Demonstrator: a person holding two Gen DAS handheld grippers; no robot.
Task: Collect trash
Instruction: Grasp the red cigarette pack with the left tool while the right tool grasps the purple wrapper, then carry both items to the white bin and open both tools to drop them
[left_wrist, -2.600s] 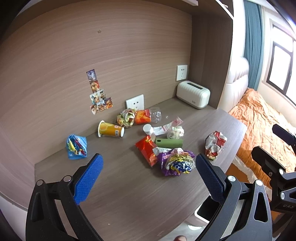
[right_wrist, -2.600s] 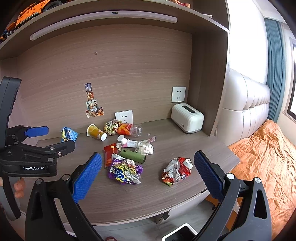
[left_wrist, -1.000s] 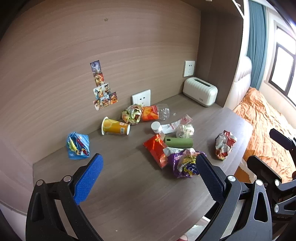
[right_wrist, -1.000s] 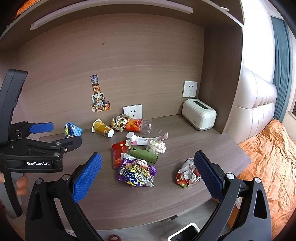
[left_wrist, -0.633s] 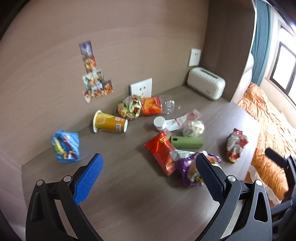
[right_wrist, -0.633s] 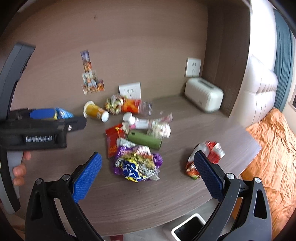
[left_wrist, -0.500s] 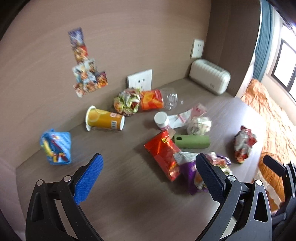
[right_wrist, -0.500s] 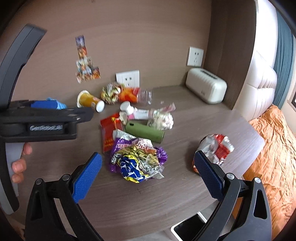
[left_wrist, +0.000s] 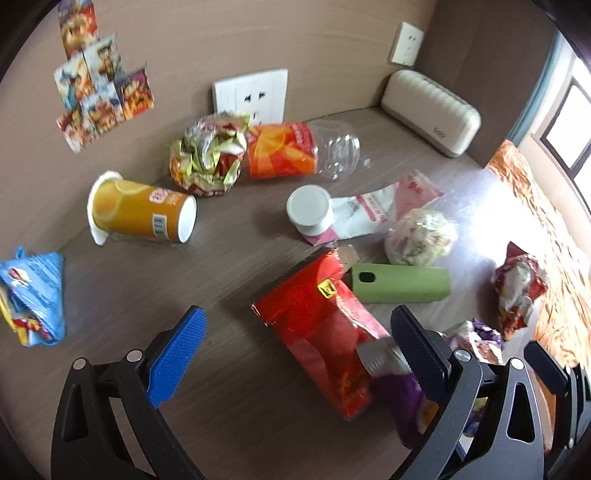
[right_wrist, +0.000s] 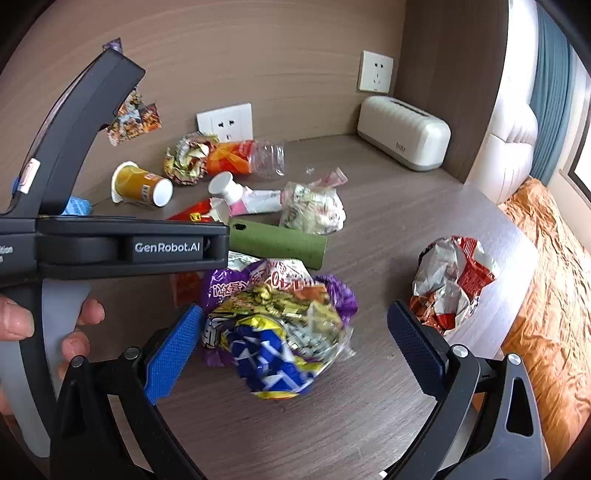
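Trash lies scattered on a brown wooden desk (left_wrist: 229, 398). My left gripper (left_wrist: 299, 350) is open and empty, low over a flat red snack bag (left_wrist: 325, 325). My right gripper (right_wrist: 295, 345) is open and empty, its fingers to either side of a crumpled purple, blue and yellow wrapper (right_wrist: 277, 325). A green tube (left_wrist: 400, 283) lies beyond the red bag, also in the right wrist view (right_wrist: 277, 242). A crumpled red and silver bag (right_wrist: 450, 284) lies to the right. An orange cup (left_wrist: 142, 212) lies on its side. A blue packet (left_wrist: 35, 295) lies far left.
A crushed clear bottle with an orange label (left_wrist: 295, 151), a crumpled foil wrapper (left_wrist: 207, 158), a white cap (left_wrist: 310, 210), a white and pink wrapper (left_wrist: 380, 206) and a pale wad (left_wrist: 421, 236) lie near the wall. A cream toaster-like box (right_wrist: 402, 131) stands back right. An orange bed (right_wrist: 554, 295) is beyond the desk edge.
Both grippers have moved down and forward toward the desk. The trash looks much larger and nearer. The left gripper body now crosses the left of the right wrist view.
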